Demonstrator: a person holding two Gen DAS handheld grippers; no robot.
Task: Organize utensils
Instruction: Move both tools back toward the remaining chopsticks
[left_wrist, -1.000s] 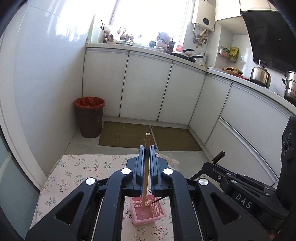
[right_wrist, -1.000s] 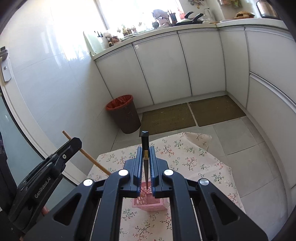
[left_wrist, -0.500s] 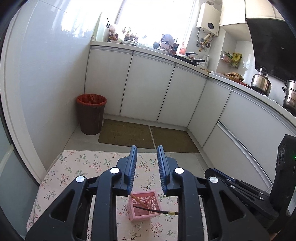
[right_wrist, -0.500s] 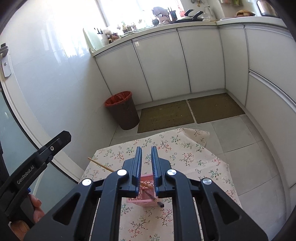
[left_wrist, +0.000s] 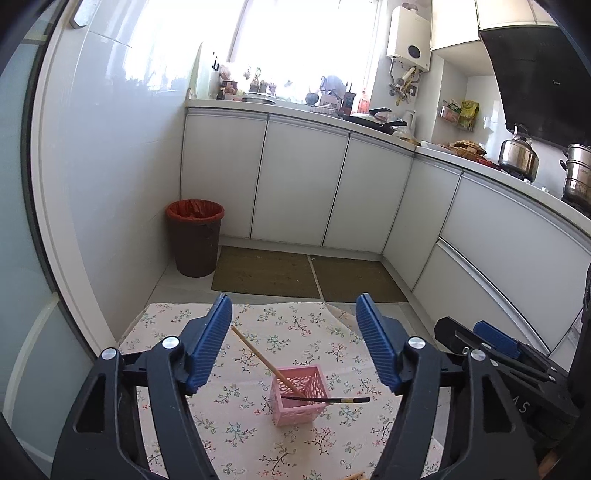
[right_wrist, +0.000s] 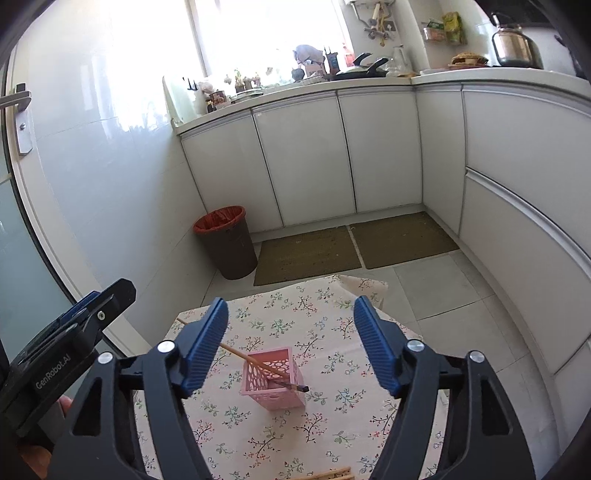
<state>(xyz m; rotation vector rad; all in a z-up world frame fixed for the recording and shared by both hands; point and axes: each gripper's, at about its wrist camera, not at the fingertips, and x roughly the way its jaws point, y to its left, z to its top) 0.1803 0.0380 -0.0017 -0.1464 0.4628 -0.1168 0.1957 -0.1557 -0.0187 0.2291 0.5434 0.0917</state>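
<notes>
A pink perforated basket (left_wrist: 298, 394) (right_wrist: 272, 380) stands on the floral tablecloth (left_wrist: 258, 435) (right_wrist: 325, 350). A wooden chopstick (left_wrist: 258, 356) (right_wrist: 240, 354) leans out of it to the upper left. A black chopstick (left_wrist: 332, 399) (right_wrist: 295, 387) leans out of it to the right. My left gripper (left_wrist: 293, 314) is open wide and empty, held above and behind the basket. My right gripper (right_wrist: 290, 315) is also open wide and empty above the basket. More wooden chopsticks (right_wrist: 332, 473) (left_wrist: 354, 475) lie at the table's near edge.
A brown bin with a red liner (left_wrist: 195, 236) (right_wrist: 226, 242) stands on the floor by the wall. Two floor mats (left_wrist: 266, 271) lie before the white cabinets (left_wrist: 299, 188). The table ends just beyond the grippers.
Both grippers let go of their chopsticks, opened wide and drew back upward. The wooden and black chopsticks now rest leaning in the pink basket.
</notes>
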